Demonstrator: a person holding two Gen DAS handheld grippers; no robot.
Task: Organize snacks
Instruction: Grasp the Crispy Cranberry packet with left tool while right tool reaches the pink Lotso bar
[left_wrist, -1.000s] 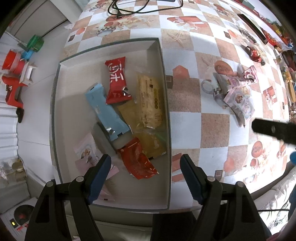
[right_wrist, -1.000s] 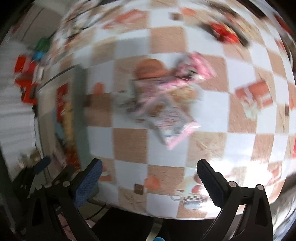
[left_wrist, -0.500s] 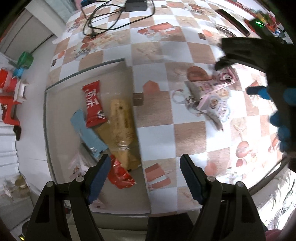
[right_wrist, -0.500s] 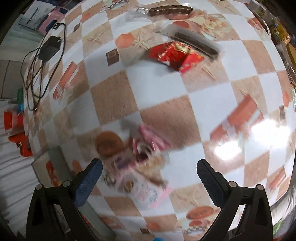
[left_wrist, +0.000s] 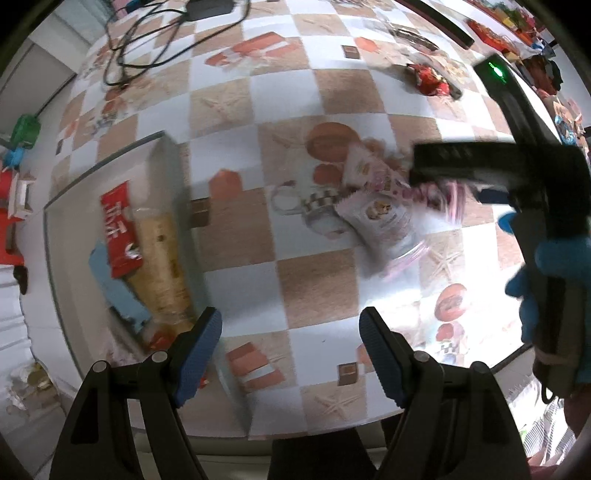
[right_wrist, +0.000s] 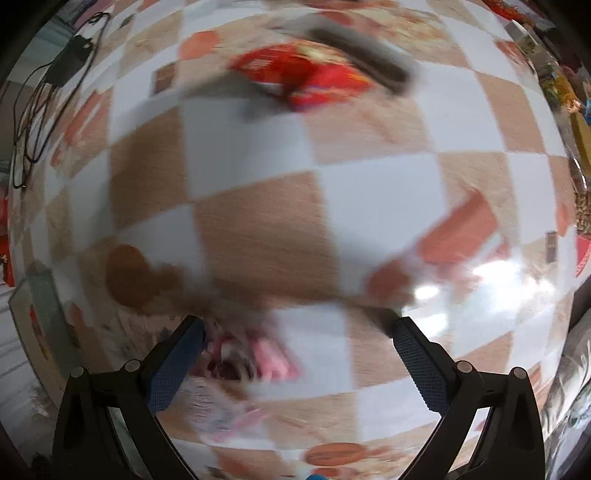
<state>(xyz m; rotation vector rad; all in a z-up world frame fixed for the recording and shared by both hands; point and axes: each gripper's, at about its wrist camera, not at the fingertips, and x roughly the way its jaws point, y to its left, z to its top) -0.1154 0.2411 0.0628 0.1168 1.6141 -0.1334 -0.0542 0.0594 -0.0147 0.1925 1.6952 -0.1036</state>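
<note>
A grey tray (left_wrist: 173, 162) at the left of the left wrist view holds a red snack bar (left_wrist: 118, 229), a tan wafer pack (left_wrist: 162, 254), a blue pack (left_wrist: 122, 295) and more. Pink-white snack packs (left_wrist: 384, 214) lie on the checked table to its right. My left gripper (left_wrist: 291, 350) is open and empty above the table beside the tray. My right gripper (right_wrist: 295, 362) is open; it shows in the left wrist view (left_wrist: 476, 173) right above the pink packs (right_wrist: 251, 358). A red snack bag (right_wrist: 299, 77) lies farther off, blurred.
A dark remote-like bar (right_wrist: 362, 70) lies beside the red bag. Black cables and an adapter (left_wrist: 166, 22) lie at the far left of the table. Red and green items (left_wrist: 14, 177) sit on the floor left of the tray. The table's front edge (left_wrist: 332, 432) is near.
My left gripper has swung right, off the tray and over the table. My right gripper has moved forward over the pink packs, so the red bag looms larger.
</note>
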